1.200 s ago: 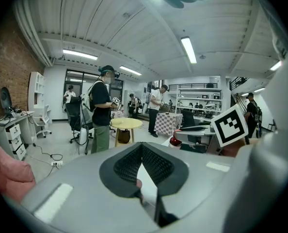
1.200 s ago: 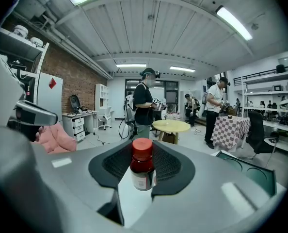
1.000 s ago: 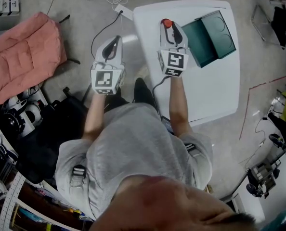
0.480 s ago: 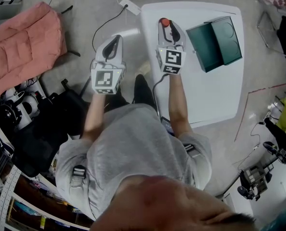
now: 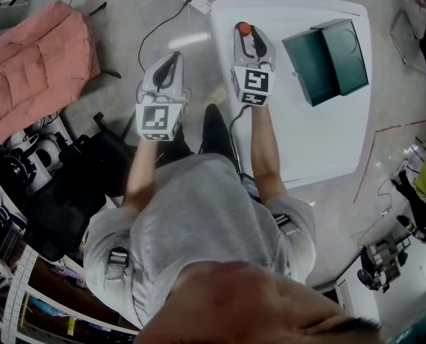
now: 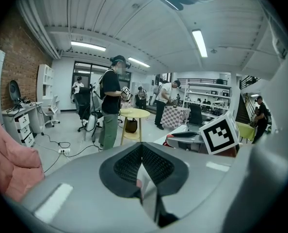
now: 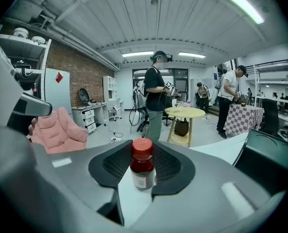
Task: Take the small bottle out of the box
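White table (image 5: 320, 142), right claw (image 5: 247, 38) clamping small bottle (image 7: 143, 171), left claw (image 5: 168, 60) closed empty, box (image 5: 326, 59) interior unreadable

We're looking down on a pale grey floor (image 5: 112, 20), with a white table (image 5: 320, 142) standing at the right and a pink padded seat (image 5: 34, 56) slumped at the far left. A white power strip (image 5: 196, 0) lies just off the table's far corner. Looking out level now, we've got a brick wall (image 7: 78, 64) on the left with white drawers (image 7: 89, 116) below it. A round yellow table (image 7: 185, 112) stands mid-room, and long strip lights (image 7: 241, 4) glow on the ribbed white ceiling (image 7: 149, 18).
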